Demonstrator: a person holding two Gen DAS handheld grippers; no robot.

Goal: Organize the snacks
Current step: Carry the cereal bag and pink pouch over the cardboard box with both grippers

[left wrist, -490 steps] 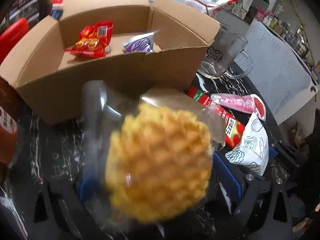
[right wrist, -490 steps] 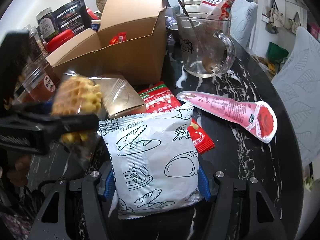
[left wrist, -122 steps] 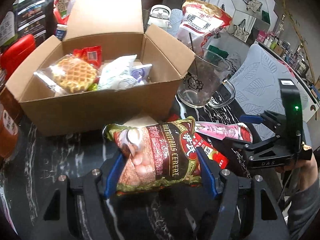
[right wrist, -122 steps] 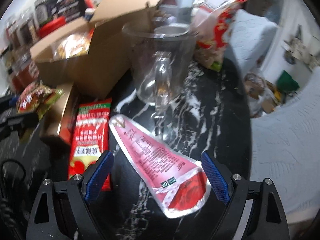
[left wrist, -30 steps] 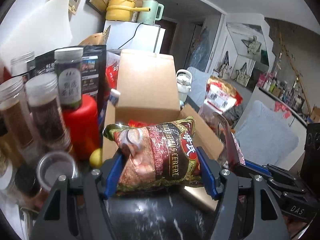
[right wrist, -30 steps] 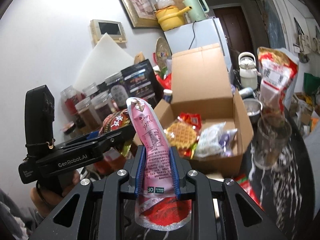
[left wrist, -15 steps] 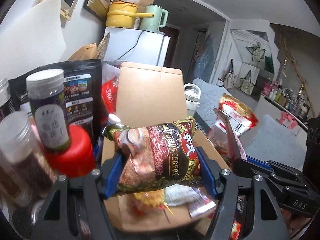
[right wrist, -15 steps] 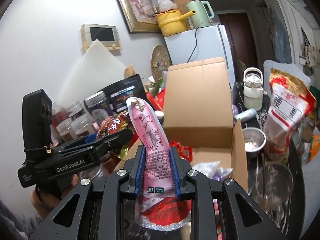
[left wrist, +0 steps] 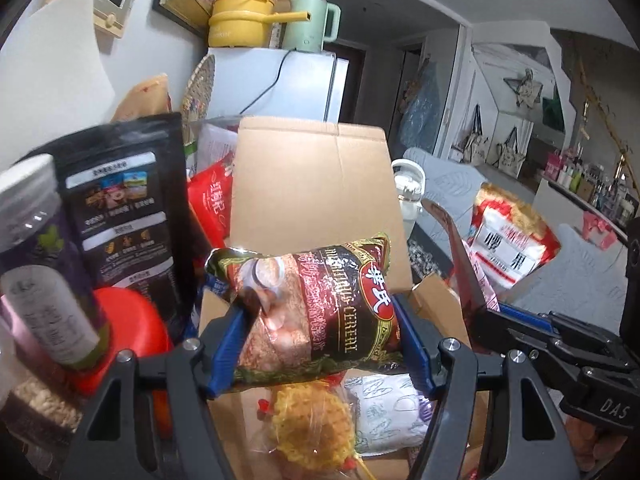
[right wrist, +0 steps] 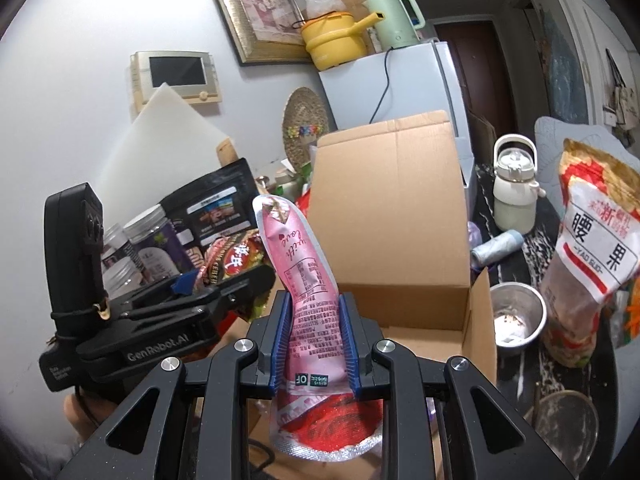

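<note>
Above the open cardboard box (left wrist: 316,200), the left gripper (left wrist: 316,344) pinches a cereal bag (left wrist: 320,308) between its fingers while the right gripper (right wrist: 316,344) pinches an upright pink pouch (right wrist: 308,292).

My left hand-held gripper (left wrist: 320,340) is clamped half-wide on a load — my right hand-held gripper (right wrist: 316,344) pinches narrow, both side by side, tipped slightly downward.

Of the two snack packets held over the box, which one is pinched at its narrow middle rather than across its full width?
The pink packet in the right gripper; the cereal bag fills the left gripper.
</note>
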